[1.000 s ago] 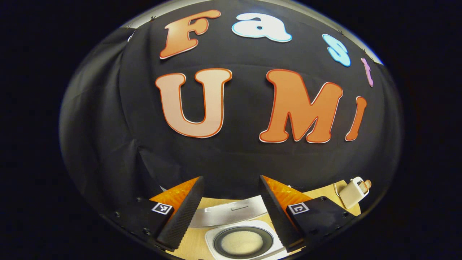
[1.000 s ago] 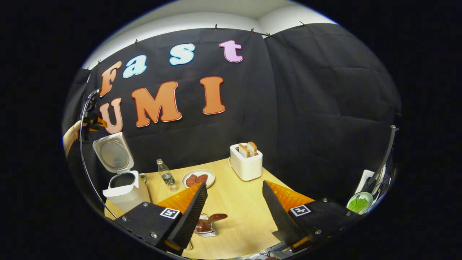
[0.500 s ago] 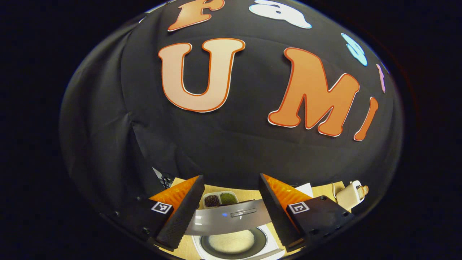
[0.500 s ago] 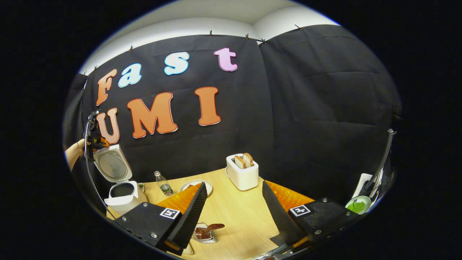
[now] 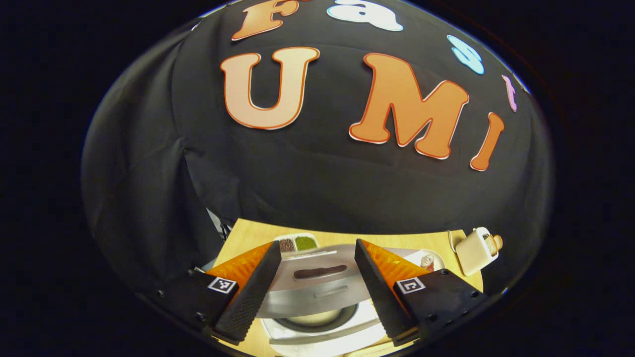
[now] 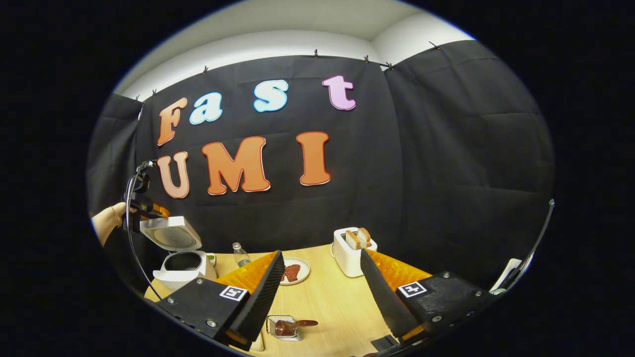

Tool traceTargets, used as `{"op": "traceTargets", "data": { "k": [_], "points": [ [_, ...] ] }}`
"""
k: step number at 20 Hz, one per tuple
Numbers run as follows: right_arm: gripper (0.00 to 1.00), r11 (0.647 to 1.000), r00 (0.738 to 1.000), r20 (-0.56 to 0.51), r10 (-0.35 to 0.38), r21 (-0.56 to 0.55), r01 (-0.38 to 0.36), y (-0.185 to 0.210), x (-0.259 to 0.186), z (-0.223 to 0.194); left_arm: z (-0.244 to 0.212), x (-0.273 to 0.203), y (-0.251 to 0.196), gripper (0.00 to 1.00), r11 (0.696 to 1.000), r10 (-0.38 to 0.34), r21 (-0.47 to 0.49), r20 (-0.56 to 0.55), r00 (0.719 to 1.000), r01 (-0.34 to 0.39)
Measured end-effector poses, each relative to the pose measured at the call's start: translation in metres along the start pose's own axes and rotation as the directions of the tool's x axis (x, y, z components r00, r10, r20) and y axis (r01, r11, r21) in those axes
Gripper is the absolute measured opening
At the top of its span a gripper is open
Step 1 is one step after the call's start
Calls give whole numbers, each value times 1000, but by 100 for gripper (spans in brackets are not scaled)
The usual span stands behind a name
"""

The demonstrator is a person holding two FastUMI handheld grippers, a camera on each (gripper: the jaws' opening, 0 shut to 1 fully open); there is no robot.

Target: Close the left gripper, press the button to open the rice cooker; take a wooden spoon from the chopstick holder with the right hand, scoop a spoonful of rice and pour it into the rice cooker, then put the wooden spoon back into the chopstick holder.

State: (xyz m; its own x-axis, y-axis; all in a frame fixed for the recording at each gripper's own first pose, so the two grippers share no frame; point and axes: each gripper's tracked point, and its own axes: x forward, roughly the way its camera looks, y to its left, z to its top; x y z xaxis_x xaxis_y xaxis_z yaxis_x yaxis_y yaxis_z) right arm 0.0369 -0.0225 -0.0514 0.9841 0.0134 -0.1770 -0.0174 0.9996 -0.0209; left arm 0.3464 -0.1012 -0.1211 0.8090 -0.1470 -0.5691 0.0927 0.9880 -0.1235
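In the left gripper view, the left gripper (image 5: 313, 277) hangs with its fingers spread apart and nothing between them, just above the rice cooker's lid (image 5: 317, 282). The grey lid is tilted partway down over the white rice cooker (image 5: 317, 329), and a strip of the inner pot with pale rice shows beneath its near edge. Beyond the lid on the wooden table (image 5: 248, 235) lies a small divided tray (image 5: 296, 243) with dark and green contents, and a white toaster (image 5: 475, 250) stands far to the right.

In the right gripper view, the right gripper (image 6: 322, 292) is also open and empty, held over the table's near side. At far left a hand (image 6: 106, 223) holds the other gripper against the top of the half-lowered lid (image 6: 171, 233) of the rice cooker (image 6: 186, 265). A plastic bottle (image 6: 240, 254), a plate (image 6: 296, 270) of reddish food and the toaster (image 6: 352, 253) with bread slices line the far side. Near the right gripper's left finger, a wooden spoon (image 6: 292, 326) rests in a wire chopstick holder (image 6: 283, 327).
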Motion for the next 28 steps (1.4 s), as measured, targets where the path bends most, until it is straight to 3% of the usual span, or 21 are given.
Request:
{"op": "traceTargets", "data": {
  "k": [3, 5, 9, 14, 22, 26, 28],
  "points": [
    [95, 998, 998, -15, 57, 6, -57, -3, 5, -2, -58, -4, -9, 100, 1000, 26, -9, -29, 999, -26],
    [95, 996, 996, -29, 89, 19, -89, -4, 7, -5, -85, -4, -4, 100, 996, 85, 12, -2, 996, -85],
    [95, 993, 991, -50, 120, 3, -120, -13, 6, -12, -128, -1, -1, 100, 986, 168, 9, 25, 985, -168],
    [95, 990, 987, -75, 142, -4, -143, -20, 14, -19, -164, 11, 3, 100, 978, 208, -9, 3, 978, -208],
    [95, 990, 981, -133, 139, -9, -141, -30, 27, -44, -173, 17, 0, 100, 977, 213, 2, 45, 976, -213],
    [95, 992, 986, -116, 123, 8, -123, -40, 28, -37, -172, 3, 0, 100, 974, 225, -2, 20, 974, -225],
    [95, 993, 988, -98, 117, 13, -116, -44, 26, -27, -149, -16, -3, 100, 977, 213, 8, 82, 974, -215]
  ]
}}
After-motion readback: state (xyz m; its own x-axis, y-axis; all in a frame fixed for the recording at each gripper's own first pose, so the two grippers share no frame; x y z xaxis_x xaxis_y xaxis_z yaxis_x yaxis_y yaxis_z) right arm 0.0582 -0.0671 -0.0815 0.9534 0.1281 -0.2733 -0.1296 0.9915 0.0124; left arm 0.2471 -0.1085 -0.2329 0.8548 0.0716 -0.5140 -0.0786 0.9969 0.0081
